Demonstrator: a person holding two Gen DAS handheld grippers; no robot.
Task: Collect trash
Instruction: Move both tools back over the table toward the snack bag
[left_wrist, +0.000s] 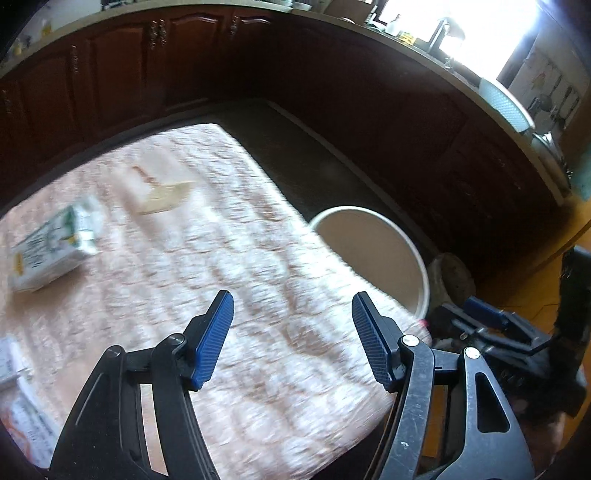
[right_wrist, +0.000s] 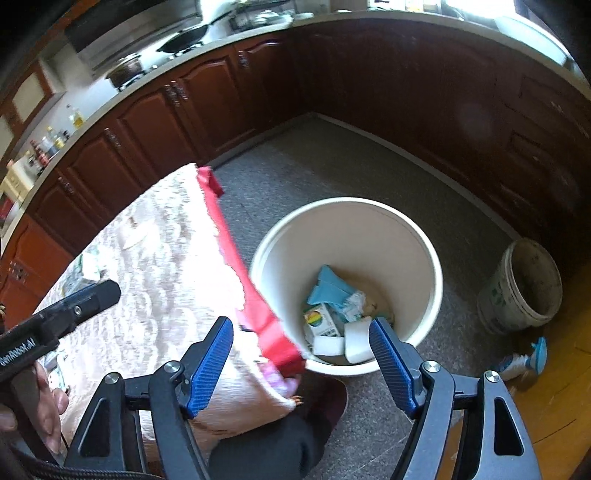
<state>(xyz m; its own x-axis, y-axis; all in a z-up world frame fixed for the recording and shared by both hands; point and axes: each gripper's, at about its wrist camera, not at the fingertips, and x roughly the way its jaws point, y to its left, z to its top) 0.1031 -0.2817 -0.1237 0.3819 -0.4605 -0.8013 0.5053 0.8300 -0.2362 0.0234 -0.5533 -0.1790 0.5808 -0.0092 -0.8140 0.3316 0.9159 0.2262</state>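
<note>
Both tongs are standing open and empty: the right tongs (right_wrist: 301, 363) are hovering over the bin (right_wrist: 347, 210) with its dropped rubbish, the left tongs (left_wrist: 293, 338) over the cloth-covered surface (left_wrist: 207, 266). Judging by this, a fetching step is beginning. Ahead-left of the left tongs a green-and-white carton (left_wrist: 51, 247) is lying flat, its long axis seemingly running from near-left to far-right, though blurred; reaching it calls for swinging left and squaring the jaws across it.

A home kitchen: dark wooden cabinets (right_wrist: 155, 122) run along the far walls under a pale counter (right_wrist: 110, 99), with a wok (right_wrist: 184, 38) on the stove at far left.
</note>
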